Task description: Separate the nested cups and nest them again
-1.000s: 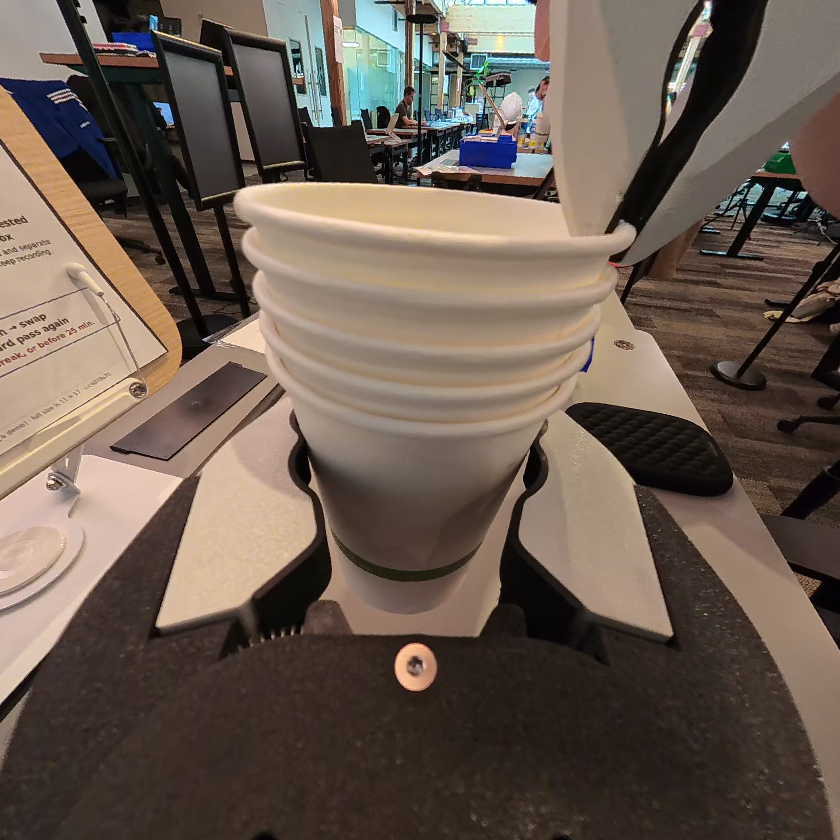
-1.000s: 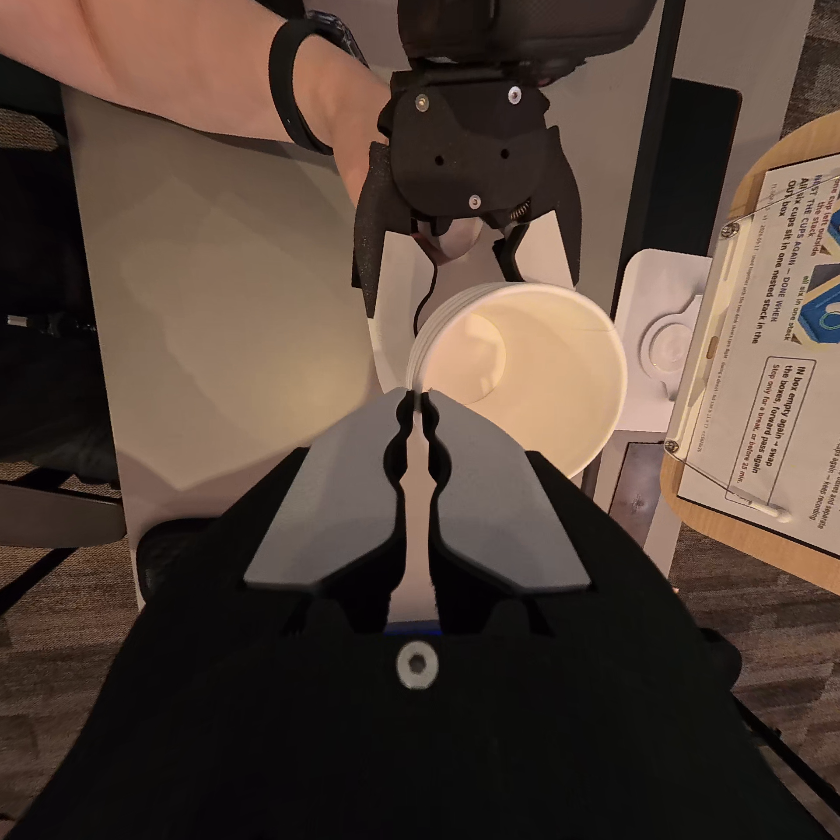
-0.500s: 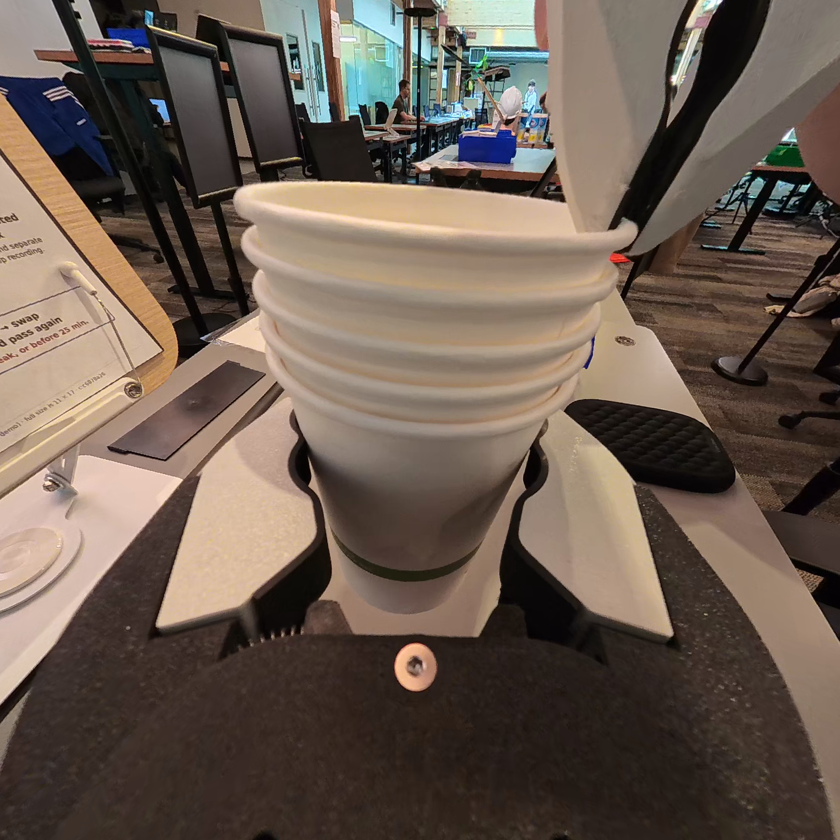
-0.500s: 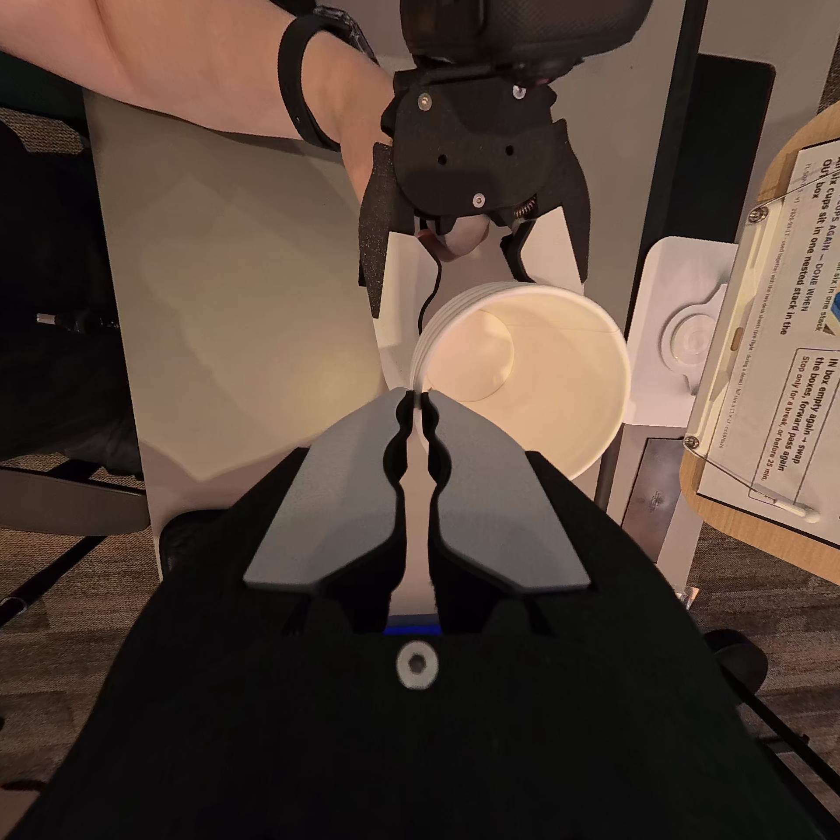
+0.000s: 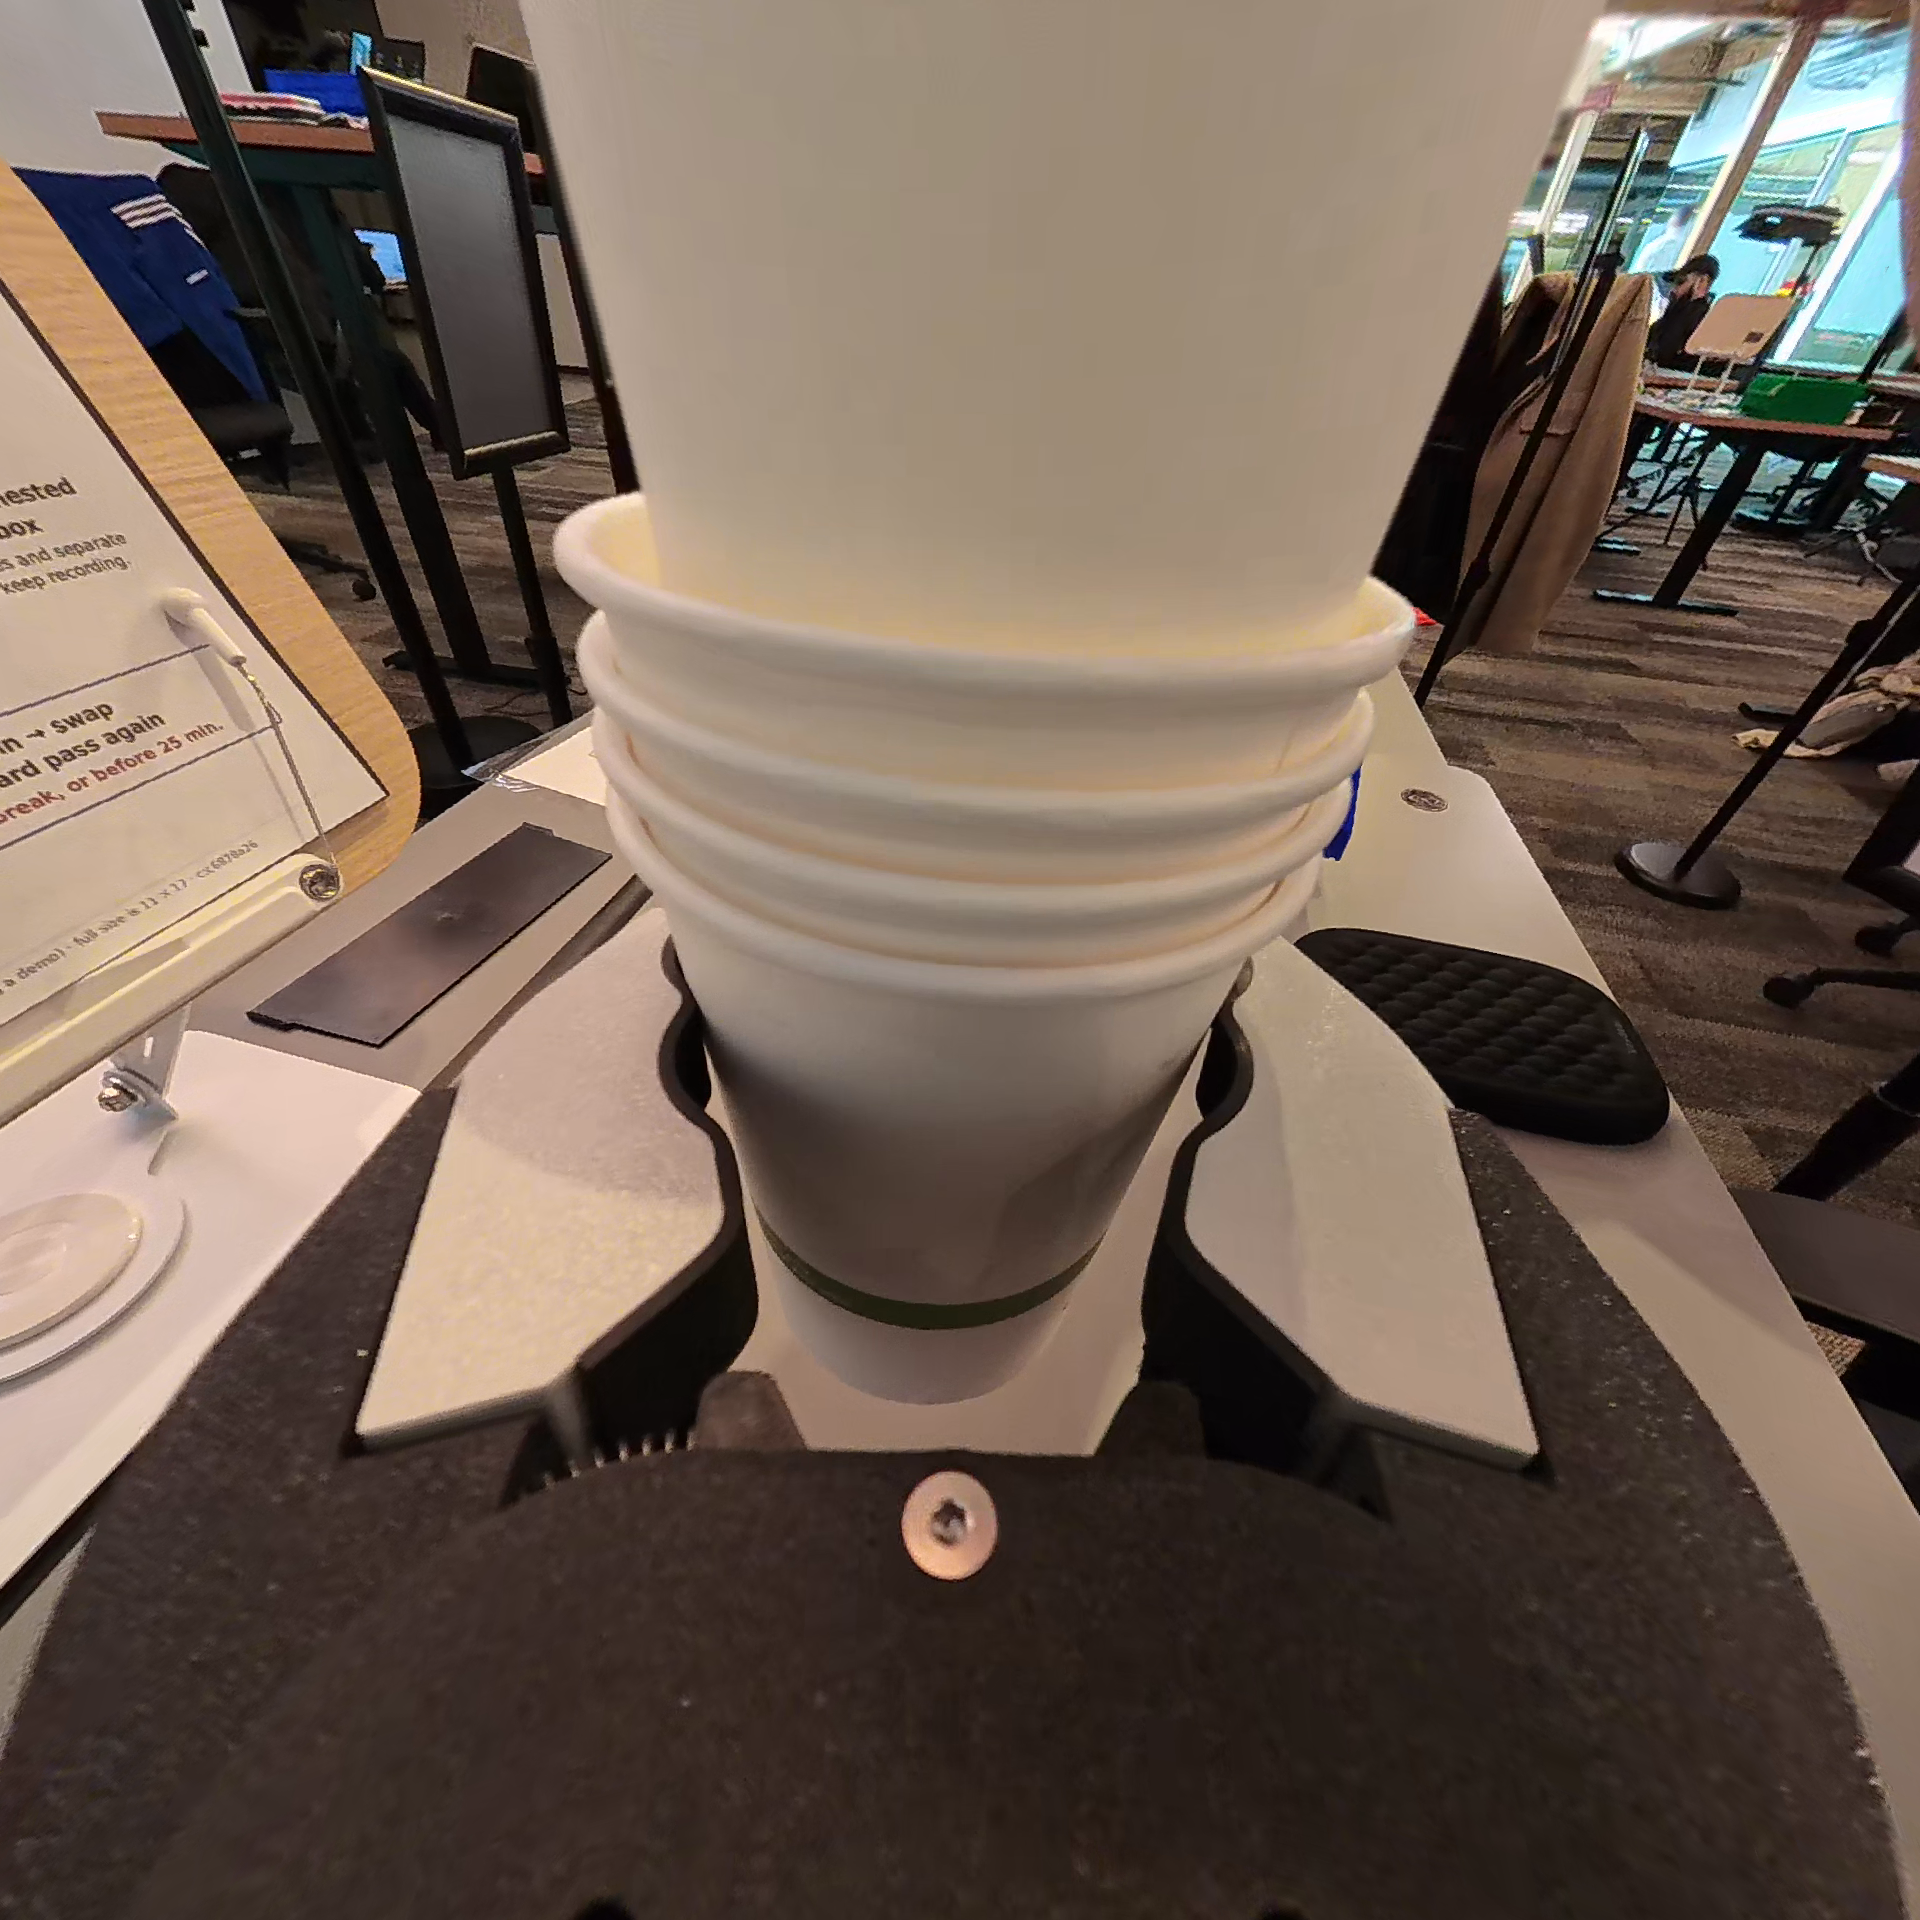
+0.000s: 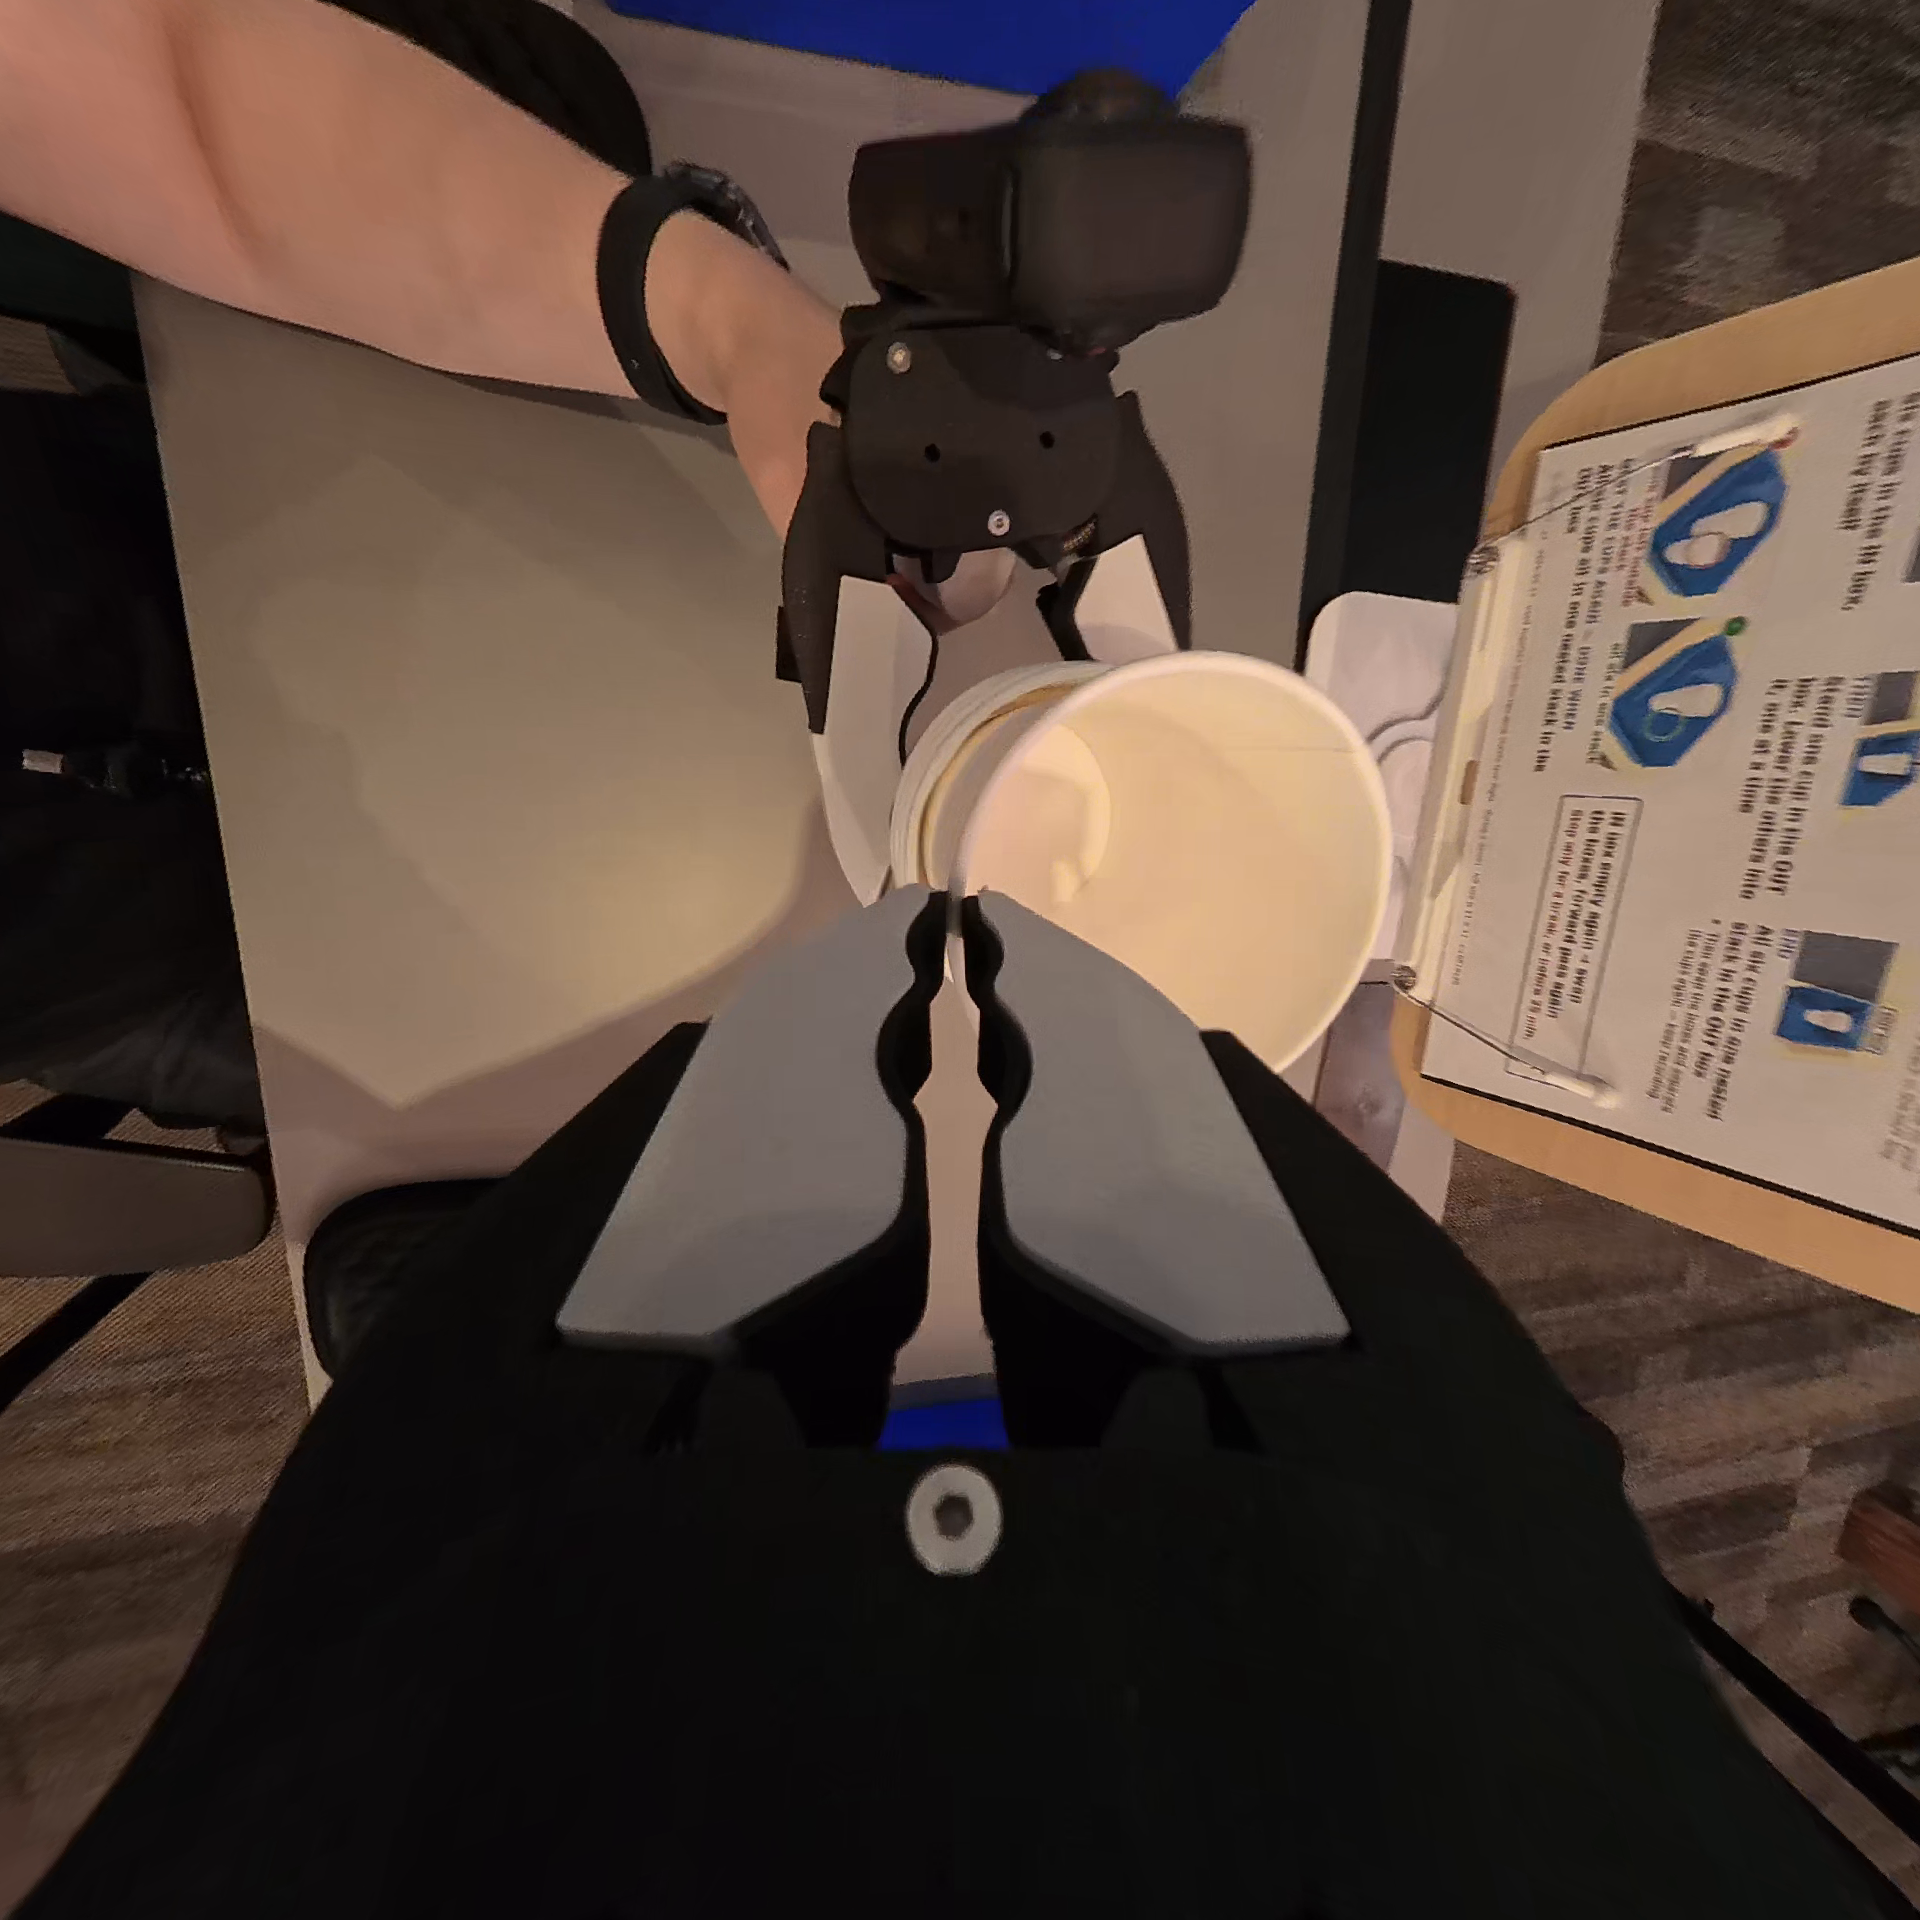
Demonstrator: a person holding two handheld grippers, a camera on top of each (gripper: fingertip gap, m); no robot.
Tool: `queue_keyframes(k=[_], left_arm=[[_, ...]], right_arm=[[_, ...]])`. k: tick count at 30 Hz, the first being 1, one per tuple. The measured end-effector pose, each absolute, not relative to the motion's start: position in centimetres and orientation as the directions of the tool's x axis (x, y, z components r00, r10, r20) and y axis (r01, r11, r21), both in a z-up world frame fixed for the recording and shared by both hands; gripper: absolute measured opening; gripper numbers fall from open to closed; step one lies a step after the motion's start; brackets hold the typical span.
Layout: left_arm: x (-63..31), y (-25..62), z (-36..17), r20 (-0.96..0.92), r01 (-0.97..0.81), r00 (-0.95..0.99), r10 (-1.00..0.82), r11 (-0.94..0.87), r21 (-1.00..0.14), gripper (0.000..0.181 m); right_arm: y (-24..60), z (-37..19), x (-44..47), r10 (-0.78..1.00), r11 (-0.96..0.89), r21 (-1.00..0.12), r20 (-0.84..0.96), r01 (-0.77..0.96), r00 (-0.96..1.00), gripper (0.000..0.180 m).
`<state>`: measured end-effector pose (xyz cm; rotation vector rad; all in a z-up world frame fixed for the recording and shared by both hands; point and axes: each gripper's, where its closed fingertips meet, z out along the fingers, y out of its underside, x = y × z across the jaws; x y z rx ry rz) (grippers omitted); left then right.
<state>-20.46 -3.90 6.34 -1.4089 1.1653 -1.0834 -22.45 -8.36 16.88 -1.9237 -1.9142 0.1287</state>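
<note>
1. White paper cups [image 5: 956, 831] nested in a stack between the left claw's fingers; the lowest has a thin dark green band near its base.
2. Top cup [image 6: 1174, 852] pinched at its rim by the right claw: white outside, cream inside.
3. Both claws: pale grey fingers [image 5: 561, 1195] on black bodies.
4. Black quilted pad [image 5: 1496, 1029], right of the left claw.
5. Light wood-edged instruction board [image 6: 1704, 790] with blue pictures, right of the right claw.
6. Black wristband [image 6: 634, 301] beyond the right claw.

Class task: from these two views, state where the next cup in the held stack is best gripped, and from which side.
Grip the next cup by its rolled rim, pinching the wall from above as the right gripper now does on the top cup. Only rims protrude; the left gripper clamps the stack's outer wall.
</note>
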Motion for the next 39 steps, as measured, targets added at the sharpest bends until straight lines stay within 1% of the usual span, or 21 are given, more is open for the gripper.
queue_keyframes(k=[5, 8, 11, 14, 17, 21, 23, 28, 32, 35, 39], left_arm=[[-20.3, -3.6, 5.5, 0.047, -0.154, 0.151, -0.987, -0.071, -0.986, 0.093], [-20.4, -3.3, 5.0, 0.06, -0.161, 0.158, -0.986, -0.086, -0.983, 0.094], [-20.5, -3.2, 5.0, 0.07, -0.154, 0.155, -0.985, -0.094, -0.984, 0.094], [-20.3, -3.7, 5.4, 0.068, -0.144, 0.14, -0.988, -0.089, -0.986, 0.094], [-19.9, -4.2, 5.6, 0.062, -0.147, 0.124, -0.99, -0.08, -0.986, 0.094], [-19.7, -4.5, 5.5, 0.051, -0.155, 0.12, -0.991, -0.07, -0.986, 0.094], [-19.7, -4.5, 5.5, 0.049, -0.156, 0.12, -0.992, -0.068, -0.985, 0.094], [-19.7, -4.5, 5.4, 0.043, -0.163, 0.126, -0.991, -0.063, -0.985, 0.094], [-19.7, -4.3, 5.4, 0.042, -0.166, 0.131, -0.991, -0.064, -0.984, 0.094], [-19.9, -4.2, 5.3, 0.042, -0.166, 0.135, -0.99, -0.064, -0.984, 0.093], [-20.1, -3.9, 5.3, 0.049, -0.162, 0.141, -0.989, -0.071, -0.984, 0.093]], right_arm=[[-8.3, 21.1, -21.3, 0.954, 0.025, -0.392, 0.285, 0.919, 0.095, 0.003], [-8.4, 23.4, -19.0, 0.934, -0.016, -0.411, 0.319, 0.911, 0.16, 0.003], [-8.3, 24.6, -14.2, 0.9, -0.112, -0.416, 0.343, 0.903, 0.27, 0.003], [-7.9, 24.1, -7.4, 0.839, -0.267, -0.417, 0.343, 0.869, 0.422, 0.003], [-7.5, 21.7, 0.5, 0.746, -0.442, -0.401, 0.332, 0.802, 0.577, 0.002], [-7.4, 16.4, 9.6, 0.608, -0.637, -0.359, 0.31, 0.682, 0.731, 0.002], [-7.2, 13.5, 12.7, 0.554, -0.699, -0.346, 0.291, 0.626, 0.78, 0.002], [-6.4, 6.8, 17.0, 0.48, -0.775, -0.324, 0.257, 0.543, 0.839, 0.002], [-5.8, 2.2, 18.7, 0.462, -0.813, -0.263, 0.253, 0.52, 0.85, 0.003], [-5.3, -0.3, 19.3, 0.456, -0.828, -0.237, 0.244, 0.509, 0.856, 0.003], [-4.7, -2.5, 19.4, 0.454, -0.836, -0.233, 0.217, 0.497, 0.864, 0.002]])
